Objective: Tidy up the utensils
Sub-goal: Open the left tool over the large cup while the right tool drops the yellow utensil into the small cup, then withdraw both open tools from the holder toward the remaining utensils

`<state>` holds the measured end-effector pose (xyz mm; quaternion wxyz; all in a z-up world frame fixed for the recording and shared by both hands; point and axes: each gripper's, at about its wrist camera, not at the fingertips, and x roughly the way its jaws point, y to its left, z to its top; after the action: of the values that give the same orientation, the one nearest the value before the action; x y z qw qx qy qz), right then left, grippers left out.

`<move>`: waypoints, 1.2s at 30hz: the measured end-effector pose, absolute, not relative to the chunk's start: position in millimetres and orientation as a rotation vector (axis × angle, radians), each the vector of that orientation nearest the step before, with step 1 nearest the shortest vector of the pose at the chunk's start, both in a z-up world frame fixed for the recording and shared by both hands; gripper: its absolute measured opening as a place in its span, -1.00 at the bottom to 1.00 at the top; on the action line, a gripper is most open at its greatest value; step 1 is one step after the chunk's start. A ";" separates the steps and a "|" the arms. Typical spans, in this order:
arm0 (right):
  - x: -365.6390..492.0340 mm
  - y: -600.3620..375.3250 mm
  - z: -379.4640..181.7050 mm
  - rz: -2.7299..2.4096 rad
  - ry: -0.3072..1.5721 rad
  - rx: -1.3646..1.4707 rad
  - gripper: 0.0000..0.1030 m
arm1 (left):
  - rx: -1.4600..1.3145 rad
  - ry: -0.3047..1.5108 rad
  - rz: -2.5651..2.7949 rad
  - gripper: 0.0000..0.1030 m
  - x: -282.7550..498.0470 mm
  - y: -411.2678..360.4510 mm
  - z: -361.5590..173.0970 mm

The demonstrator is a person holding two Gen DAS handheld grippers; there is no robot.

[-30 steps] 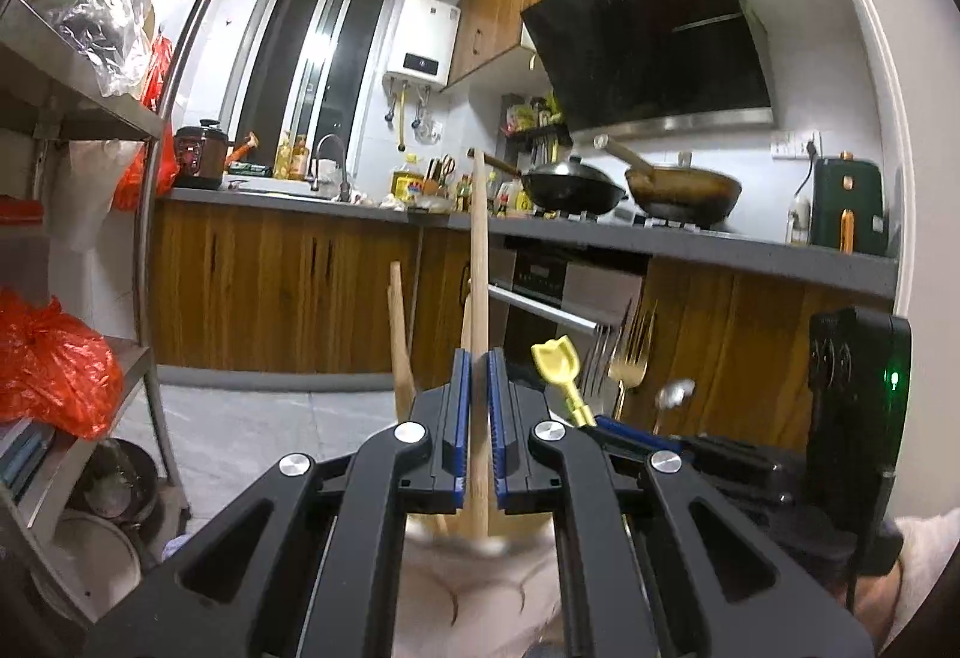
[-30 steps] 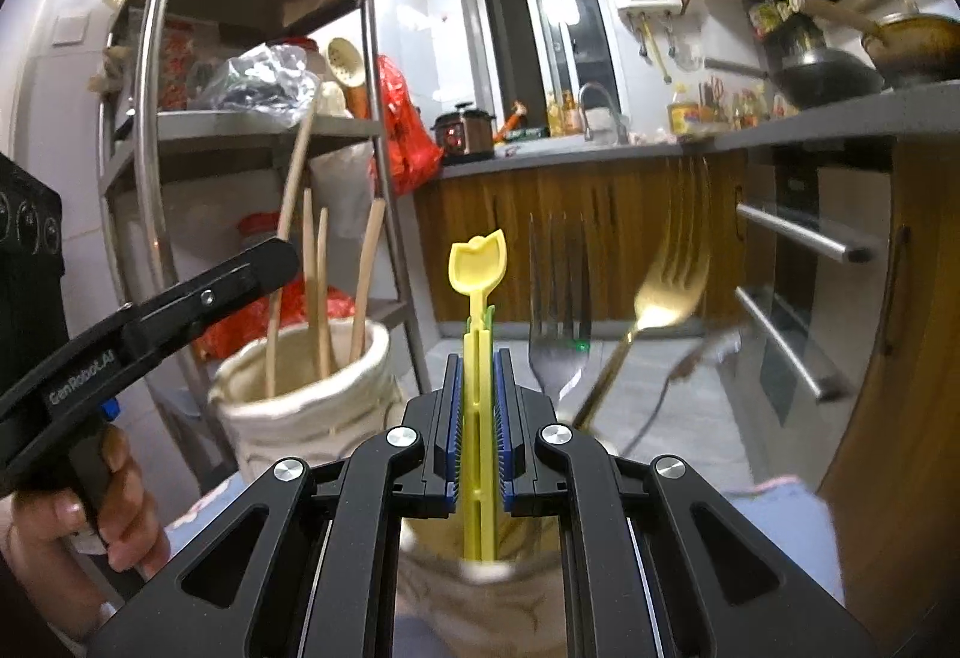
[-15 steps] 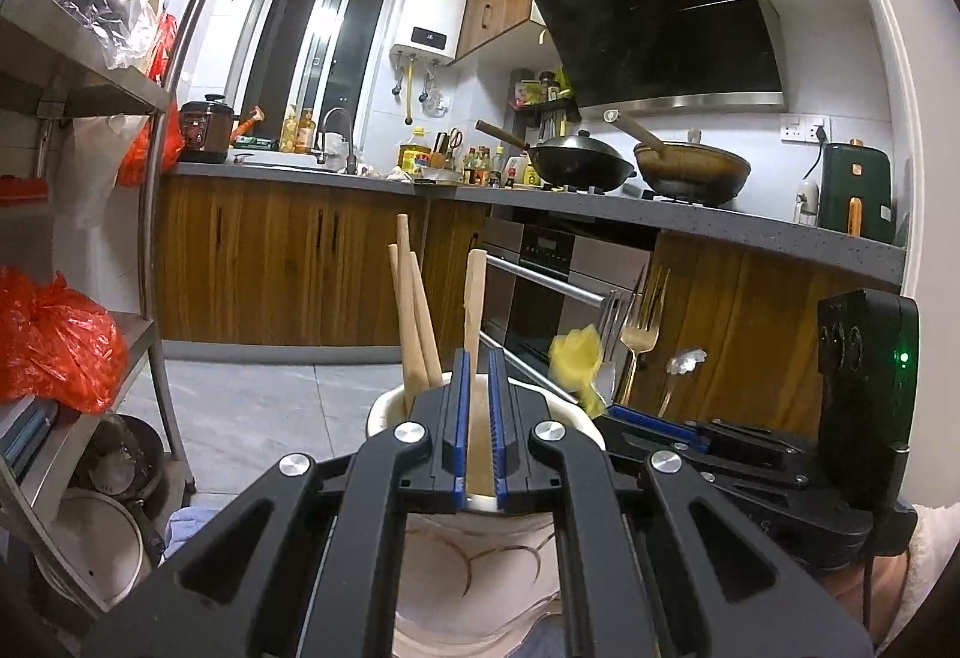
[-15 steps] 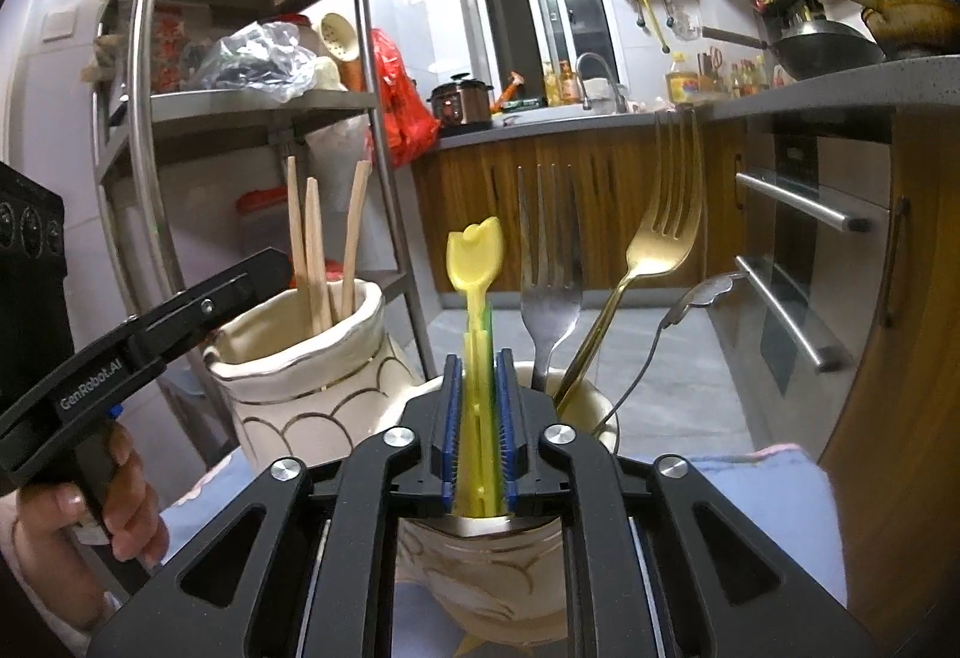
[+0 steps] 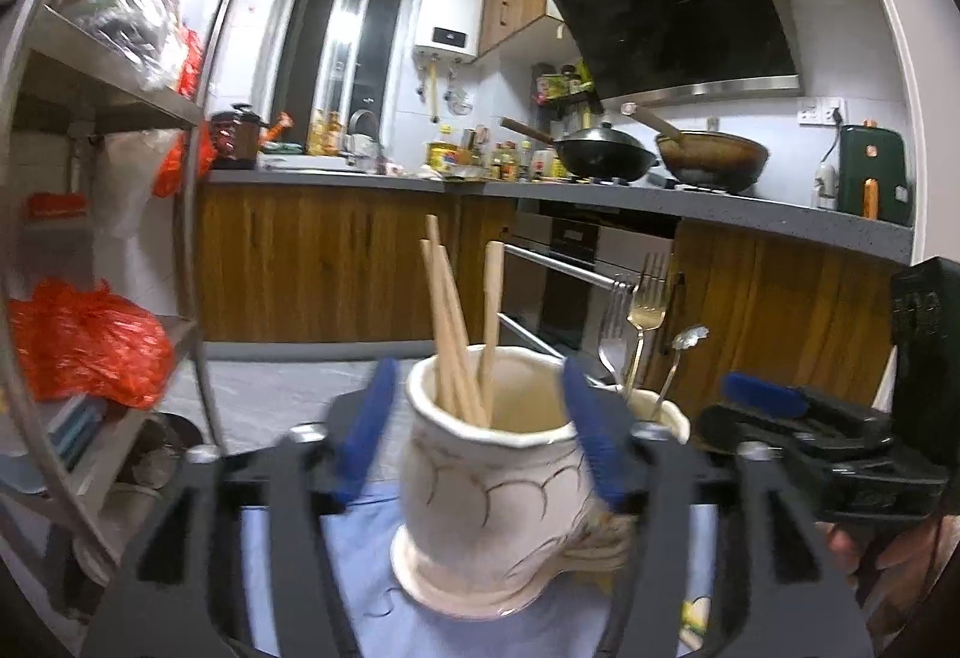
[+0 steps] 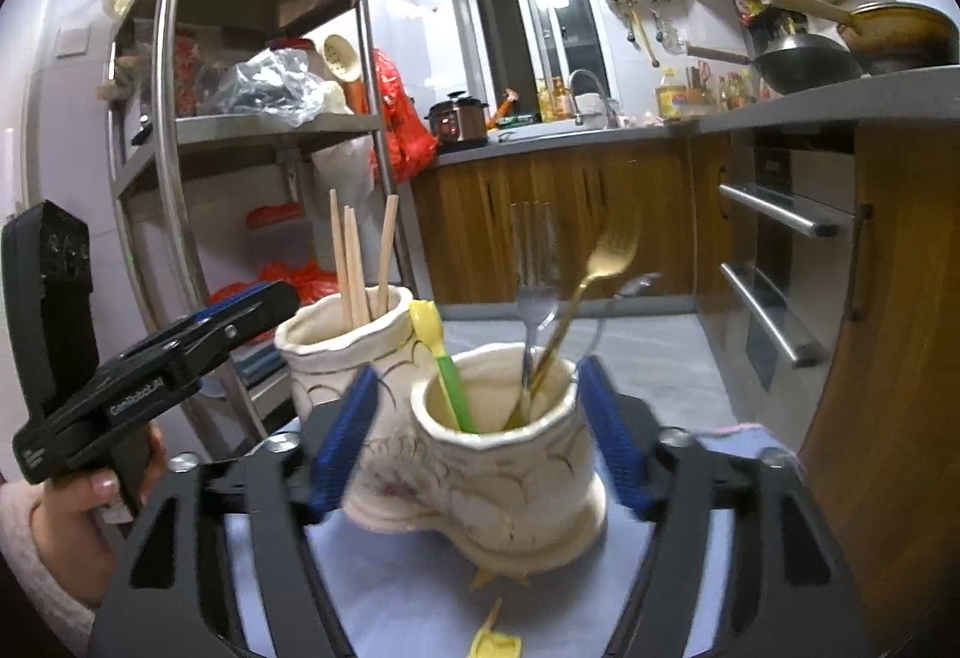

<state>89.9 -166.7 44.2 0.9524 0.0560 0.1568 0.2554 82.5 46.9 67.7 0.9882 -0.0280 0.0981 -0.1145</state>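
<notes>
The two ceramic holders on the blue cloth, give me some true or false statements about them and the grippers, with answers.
1. Both grippers are shut on utensils. False: the left gripper and right gripper have open jaws holding nothing.
2. The chopsticks stand in the left holder. True.
3. The yellow-green utensil lies on the blue cloth. False: it leans inside the right holder.
4. The gold fork shares the right holder with a silver fork. True.
</notes>
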 end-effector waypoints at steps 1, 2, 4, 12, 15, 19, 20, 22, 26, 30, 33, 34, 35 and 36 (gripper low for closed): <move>85.6 -170.1 44.7 0.515 0.321 0.116 0.71 | -0.046 0.196 -0.217 0.44 78.3 46.4 69.0; 81.7 -173.7 44.8 0.510 0.322 0.121 0.74 | -0.040 0.195 -0.205 0.52 74.4 46.5 70.0; 73.6 -182.2 44.1 0.496 0.328 0.140 0.87 | -0.039 0.191 -0.181 0.76 65.5 47.2 72.2; 52.2 -200.5 35.8 0.427 0.380 0.141 0.90 | 0.019 0.230 -0.144 0.89 27.4 33.9 68.6; 43.2 -207.3 30.5 0.409 0.410 0.129 0.90 | 0.021 0.272 -0.144 0.89 18.1 32.2 62.0; 31.6 -215.1 21.7 0.397 0.451 0.129 0.90 | 0.001 0.334 -0.140 0.89 8.7 31.4 53.0; 28.7 -217.1 19.2 0.394 0.458 0.126 0.90 | 0.000 0.346 -0.140 0.89 6.4 32.0 50.2; 23.6 -218.0 13.1 0.385 0.485 0.113 0.90 | 0.007 0.372 -0.132 0.89 1.0 30.3 43.2; 18.3 -214.5 2.0 0.381 0.551 0.078 0.90 | -0.002 0.443 -0.130 0.89 -2.4 26.8 30.2; 17.6 -205.3 -7.4 0.397 0.607 0.019 0.90 | 0.012 0.537 -0.149 0.89 0.7 15.2 13.4; 19.0 -197.6 -16.8 0.401 0.656 -0.027 0.90 | 0.054 0.588 -0.147 0.89 4.1 6.5 1.7; 20.6 -194.8 -20.7 0.402 0.679 -0.042 0.90 | 0.063 0.609 -0.147 0.89 6.3 4.8 -1.8; 21.2 -193.3 -23.4 0.408 0.694 -0.049 0.90 | 0.064 0.617 -0.147 0.89 6.9 4.2 -3.7; 22.1 -191.8 -25.8 0.415 0.709 -0.055 0.90 | 0.064 0.634 -0.143 0.89 8.6 4.7 -6.5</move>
<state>22.1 -191.8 -25.8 0.9164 -0.0268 0.3446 0.2018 8.6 4.7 -6.5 0.9472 0.0314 0.3112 -0.0703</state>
